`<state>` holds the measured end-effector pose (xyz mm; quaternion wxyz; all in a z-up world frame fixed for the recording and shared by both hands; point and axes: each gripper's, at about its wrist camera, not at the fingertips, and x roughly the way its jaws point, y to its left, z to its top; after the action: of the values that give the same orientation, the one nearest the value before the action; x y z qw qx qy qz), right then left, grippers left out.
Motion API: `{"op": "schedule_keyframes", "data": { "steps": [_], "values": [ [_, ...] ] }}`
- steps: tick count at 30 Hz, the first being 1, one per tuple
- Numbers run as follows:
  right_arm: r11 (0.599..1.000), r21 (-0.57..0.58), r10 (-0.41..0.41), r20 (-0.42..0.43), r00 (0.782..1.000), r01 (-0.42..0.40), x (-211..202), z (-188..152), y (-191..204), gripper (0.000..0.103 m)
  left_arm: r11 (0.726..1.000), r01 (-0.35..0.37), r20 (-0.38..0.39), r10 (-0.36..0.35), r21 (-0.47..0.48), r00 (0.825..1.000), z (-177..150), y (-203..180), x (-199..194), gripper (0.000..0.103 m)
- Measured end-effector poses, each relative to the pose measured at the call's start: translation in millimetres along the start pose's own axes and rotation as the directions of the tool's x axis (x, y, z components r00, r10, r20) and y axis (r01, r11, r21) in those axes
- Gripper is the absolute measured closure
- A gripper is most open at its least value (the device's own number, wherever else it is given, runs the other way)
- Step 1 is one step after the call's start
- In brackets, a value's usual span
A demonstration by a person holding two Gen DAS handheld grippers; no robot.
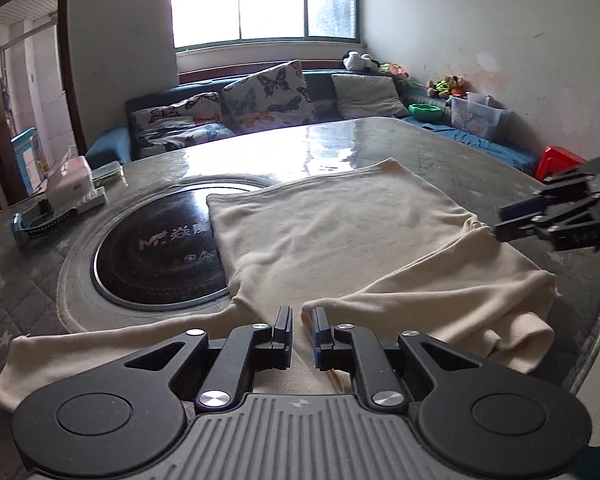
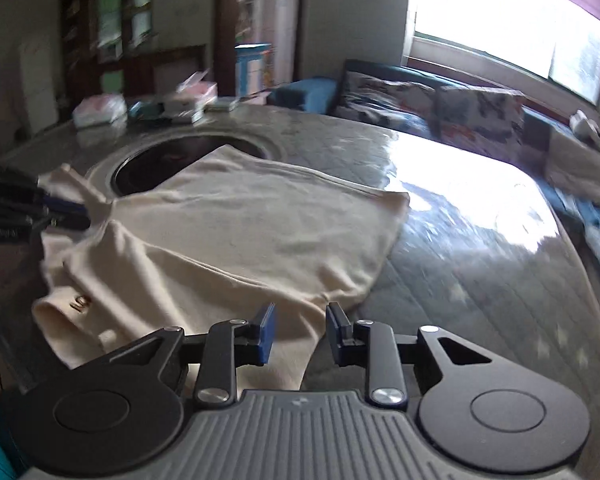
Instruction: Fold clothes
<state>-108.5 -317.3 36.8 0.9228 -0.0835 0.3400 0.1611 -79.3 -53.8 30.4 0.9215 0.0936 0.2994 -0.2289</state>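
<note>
Cream garment [image 1: 340,232] lies under both claws, left claw [image 1: 302,330] & right claw [image 2: 300,330] part-open, gripping nothing.

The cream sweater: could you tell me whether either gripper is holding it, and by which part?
Nothing looks held: the left gripper is open at the collar of the cream sweater, the right gripper open over its side.

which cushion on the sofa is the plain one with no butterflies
The grey cushion at the right, below the panda toy; the other cushions carry butterfly prints.
</note>
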Motion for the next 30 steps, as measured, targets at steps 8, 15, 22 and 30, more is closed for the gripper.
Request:
{"op": "schedule_keyframes", "data": {
  "steps": [8,15,22,30],
  "values": [
    [0.995,-0.093,0.031,-0.049,0.998,-0.035,37.7,6.6,-0.7,0.083,0.997,-0.074,-0.07,0.072,-0.024,0.995,-12.6,15.1,15.3,0.085],
    [0.998,-0.063,0.015,-0.056,0.998,-0.018,40.2,5.9,-2.9,0.083,0.998,0.026,0.009,-0.026,-0.052,1.0,1.8,5.3,-1.1,0.085],
    [0.998,-0.055,-0.02,-0.061,0.998,0.017,40.5,5.4,0.2,0.082,0.996,0.081,-0.023,-0.081,0.03,0.996,8.4,-39.8,32.4,0.086],
    [0.998,-0.053,-0.035,-0.064,0.997,0.031,41.7,6.1,0.2,0.078,1.0,-0.011,-0.042,0.012,0.011,0.999,-10.0,-11.8,13.8,0.084]
  ]
}}
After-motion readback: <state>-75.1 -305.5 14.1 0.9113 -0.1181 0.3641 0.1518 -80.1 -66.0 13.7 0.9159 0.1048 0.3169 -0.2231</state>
